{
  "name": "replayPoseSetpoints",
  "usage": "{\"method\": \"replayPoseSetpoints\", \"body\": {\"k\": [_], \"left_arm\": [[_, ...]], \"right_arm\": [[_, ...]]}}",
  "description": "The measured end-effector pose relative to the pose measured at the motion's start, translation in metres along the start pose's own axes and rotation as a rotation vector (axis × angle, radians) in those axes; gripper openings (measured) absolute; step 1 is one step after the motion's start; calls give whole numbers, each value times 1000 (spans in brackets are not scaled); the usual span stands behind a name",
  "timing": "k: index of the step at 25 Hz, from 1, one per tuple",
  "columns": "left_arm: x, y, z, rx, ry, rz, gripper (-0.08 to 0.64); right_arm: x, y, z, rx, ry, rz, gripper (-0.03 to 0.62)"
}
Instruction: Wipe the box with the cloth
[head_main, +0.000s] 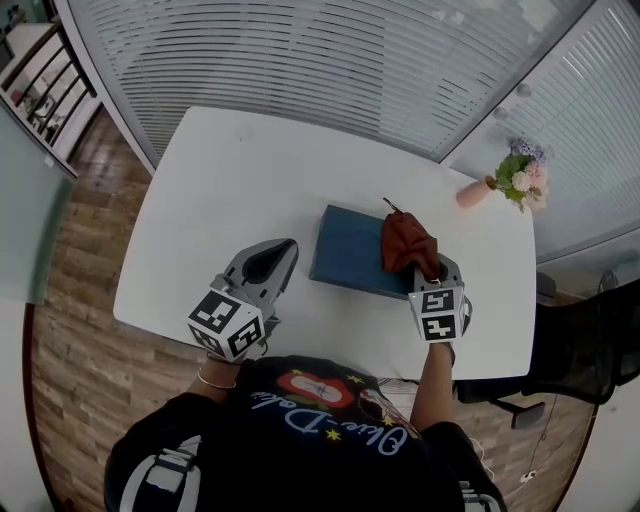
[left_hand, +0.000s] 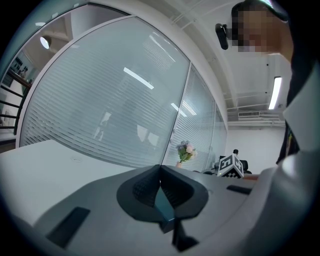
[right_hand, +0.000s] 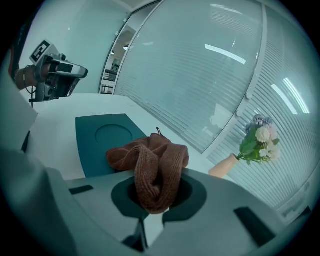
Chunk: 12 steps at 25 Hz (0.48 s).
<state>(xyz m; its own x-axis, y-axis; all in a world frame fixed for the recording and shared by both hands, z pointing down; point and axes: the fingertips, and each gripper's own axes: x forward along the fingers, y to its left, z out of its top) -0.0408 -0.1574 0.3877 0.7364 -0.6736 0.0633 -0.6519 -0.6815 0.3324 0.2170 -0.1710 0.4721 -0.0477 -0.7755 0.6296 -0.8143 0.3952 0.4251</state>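
R gripper (head_main: 424, 268) jaws clamped on rust-brown knitted cloth (head_main: 404, 240), bunched over right end of flat dark-teal rectangular box (head_main: 348, 250). Box's long axis runs L–R, so bare lid lies left of cloth. L gripper (head_main: 283, 252) jaws together, empty, just off box's left end; R is nearer.

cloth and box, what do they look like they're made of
Cloth: soft knitted fabric, rust brown and matte; ribbed rows show along its folds. Box: smooth, matte, dark teal top with a pressed-in circle; probably card or plastic, hard to say which.
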Motion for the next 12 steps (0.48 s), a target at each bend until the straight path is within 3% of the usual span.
{"method": "replayPoseSetpoints", "body": {"k": [6, 12], "left_arm": [[2, -3, -2, -3, 5, -10, 3], [5, -2, -5, -4, 10, -12, 3]], "right_arm": [[-2, -13, -23, 42, 57, -47, 26], [-4, -18, -29, 103, 45, -43, 26]]}}
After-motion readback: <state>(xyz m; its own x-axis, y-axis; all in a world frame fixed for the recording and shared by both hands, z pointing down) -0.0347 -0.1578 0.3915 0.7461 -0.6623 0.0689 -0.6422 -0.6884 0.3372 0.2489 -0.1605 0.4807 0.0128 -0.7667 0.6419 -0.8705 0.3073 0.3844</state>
